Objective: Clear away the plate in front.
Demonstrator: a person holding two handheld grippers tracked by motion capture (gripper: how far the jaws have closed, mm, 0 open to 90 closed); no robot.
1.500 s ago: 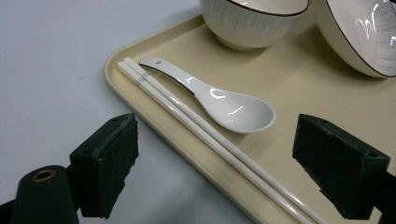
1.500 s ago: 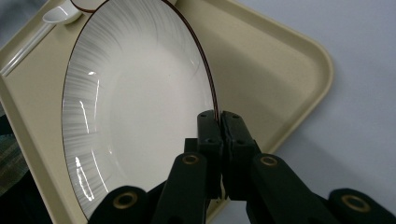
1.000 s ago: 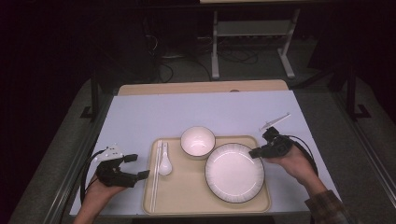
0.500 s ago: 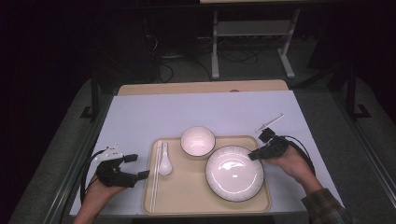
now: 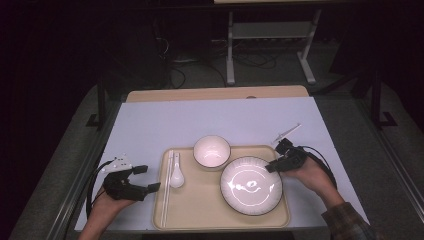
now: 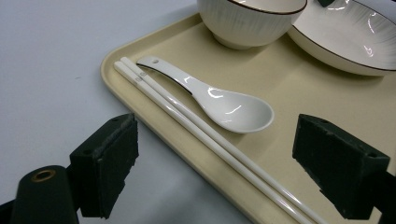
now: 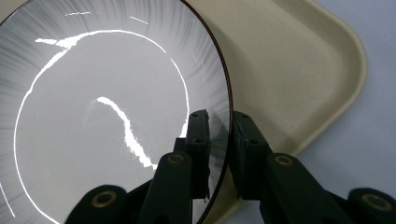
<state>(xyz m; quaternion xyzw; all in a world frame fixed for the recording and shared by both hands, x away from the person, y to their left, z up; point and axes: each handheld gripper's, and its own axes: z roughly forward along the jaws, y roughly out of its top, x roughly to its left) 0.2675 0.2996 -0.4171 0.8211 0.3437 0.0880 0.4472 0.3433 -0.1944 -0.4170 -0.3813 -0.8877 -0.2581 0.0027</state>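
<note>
A beige tray [image 5: 200, 210] holds a large white plate [image 5: 251, 185], a small white bowl [image 5: 212, 151], a white spoon [image 5: 176, 175] and white chopsticks [image 5: 166, 187]. My right gripper [image 5: 272, 167] is shut on the plate's right rim; in the right gripper view the rim of the plate [image 7: 93, 116] runs between the closed jaws of that gripper [image 7: 219, 123]. My left gripper [image 5: 147, 178] is open at the tray's left edge. In the left gripper view, that gripper [image 6: 215, 163] spreads wide around the chopsticks [image 6: 196, 126], with the spoon [image 6: 224, 102] just beyond.
The tray sits on a pale blue table cover [image 5: 165, 125] with bare room behind it. A thin white stick-like object [image 5: 287, 132] lies on the cover behind my right gripper. A metal rack [image 5: 270, 35] stands on the floor beyond the table.
My right gripper has edged left onto the plate's rim and now grips it. The left gripper has stayed put.
</note>
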